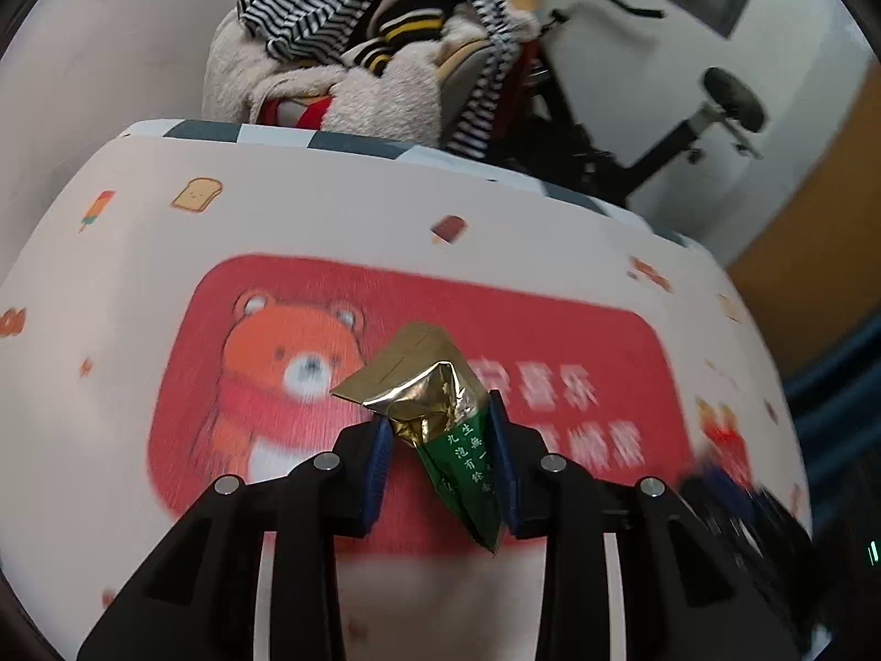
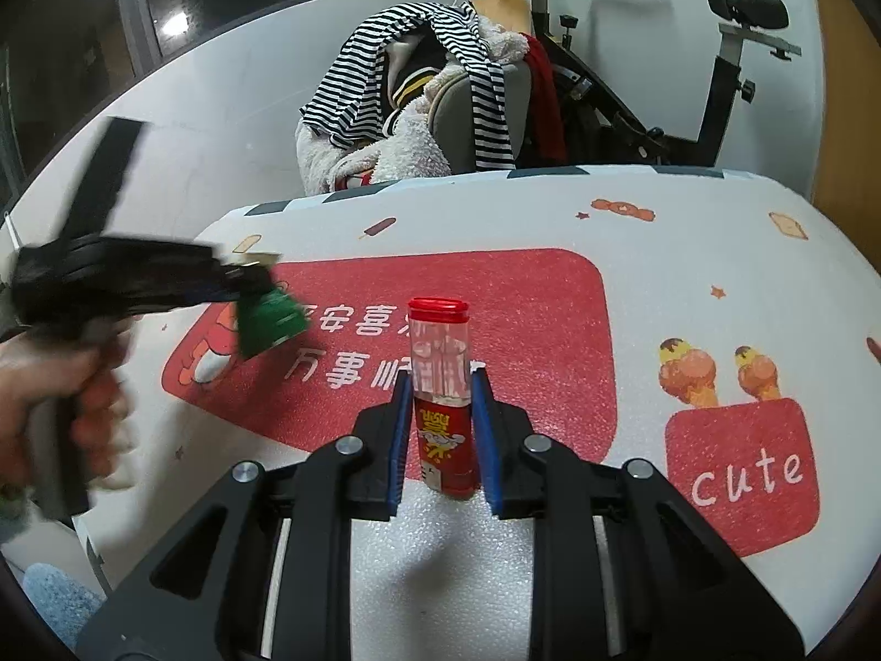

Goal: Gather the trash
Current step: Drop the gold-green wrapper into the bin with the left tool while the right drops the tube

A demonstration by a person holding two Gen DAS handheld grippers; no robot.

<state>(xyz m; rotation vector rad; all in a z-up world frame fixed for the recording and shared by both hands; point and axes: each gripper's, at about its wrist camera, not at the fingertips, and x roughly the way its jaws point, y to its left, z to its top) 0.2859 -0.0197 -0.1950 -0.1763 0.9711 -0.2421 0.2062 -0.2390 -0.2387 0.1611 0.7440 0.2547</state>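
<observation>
Trash is in both grippers at once here, which fits a collecting job where each hand carries its own piece. The left gripper (image 1: 443, 443) has its blue pads pressed on a crumpled gold-and-green foil sachet with printed characters (image 1: 440, 413), pinched near the crease so the torn gold top sticks up and the green tail hangs below the jaws; in the right wrist view the same sachet (image 2: 270, 319) hangs clear of the surface, blurred, with the person's hand (image 2: 66, 402) around the handle. No earlier picture is given to show how it came there. The right gripper (image 2: 440, 418) is clamped on a small upright red tube with a clear upper section and red cap (image 2: 443, 402), gripped on its lower red label so the cap stays up (a sensible hold for a tall, narrow thing that would tip easily); whether its base rests on the surface I cannot tell. Beneath both lies the counter (image 2: 688, 275), covered by a white foam mat printed with a red bear panel. No bin shows in either view, so the drop-off is, I judge, out of frame.
</observation>
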